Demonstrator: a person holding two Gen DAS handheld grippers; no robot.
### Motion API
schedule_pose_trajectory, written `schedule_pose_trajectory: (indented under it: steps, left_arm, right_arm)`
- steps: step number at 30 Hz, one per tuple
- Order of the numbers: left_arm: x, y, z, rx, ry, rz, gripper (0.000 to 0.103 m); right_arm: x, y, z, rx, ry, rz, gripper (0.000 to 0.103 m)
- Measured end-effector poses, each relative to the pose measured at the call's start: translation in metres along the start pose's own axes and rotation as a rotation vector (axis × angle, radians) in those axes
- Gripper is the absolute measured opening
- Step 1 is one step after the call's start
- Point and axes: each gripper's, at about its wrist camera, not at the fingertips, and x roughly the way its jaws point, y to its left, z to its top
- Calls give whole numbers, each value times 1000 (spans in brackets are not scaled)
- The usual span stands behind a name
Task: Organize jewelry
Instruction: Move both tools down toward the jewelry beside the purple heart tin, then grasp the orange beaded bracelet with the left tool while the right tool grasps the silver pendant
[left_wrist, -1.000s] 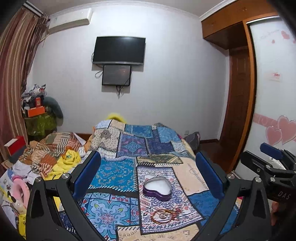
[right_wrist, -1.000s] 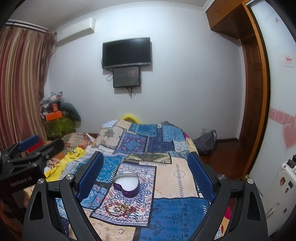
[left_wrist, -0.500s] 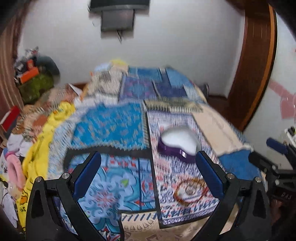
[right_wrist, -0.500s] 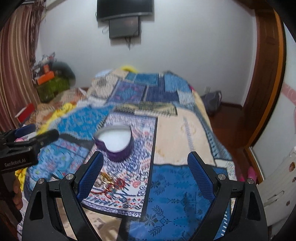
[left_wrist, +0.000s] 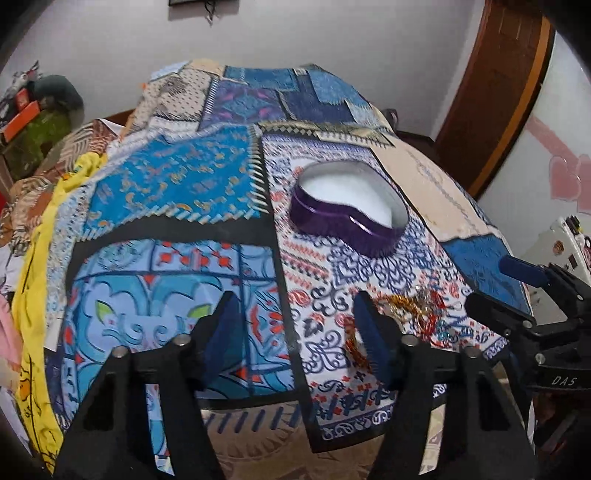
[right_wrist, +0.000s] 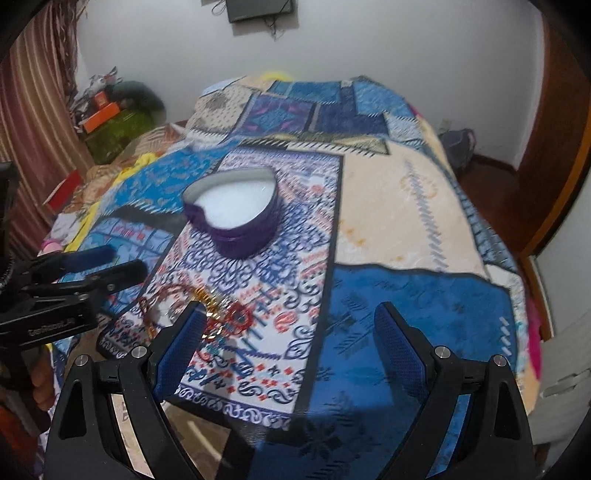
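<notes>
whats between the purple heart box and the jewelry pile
Nothing but bare patterned bedspread. In the right wrist view the heart box sits farther up the bed, the jewelry pile nearer, with no object between them.

Box (left_wrist: 347, 206) on bed (left_wrist: 177, 177), beyond jewelry (left_wrist: 417, 314); jewelry between your grippers, nearer you.

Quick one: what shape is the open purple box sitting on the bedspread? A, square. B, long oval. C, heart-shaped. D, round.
C: the purple box shows a notch on one side of its rim and a taper opposite it, a heart outline around a white lining, clearest in the right wrist view.
</notes>
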Motion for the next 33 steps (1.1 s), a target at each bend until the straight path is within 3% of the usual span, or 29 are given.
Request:
schedule_pose_trajectory:
  steps: [7, 11, 16, 25, 32, 33]
  left_arm:
    - [3, -6, -3, 2, 6, -59, 55]
    - [7, -7, -3, 3, 24, -95, 37]
    - [12, -11, -4, 23, 38, -117, 30]
    - [19, -12, -6, 9, 49, -138, 27]
    - [22, -9, -7, -15, 52, -167, 27]
    - [22, -8, -6, -17, 52, -169, 26]
  right_arm:
    - [7, 2, 0, -10, 29, 34, 76]
    - [14, 5, 4, -19, 53, 69, 62]
    - [22, 9, 8, -34, 73, 120, 47]
    - [36, 18, 15, -66, 98, 175, 26]
    - [39, 16, 13, -54, 110, 226, 22]
    - [40, 15, 13, -53, 112, 231, 18]
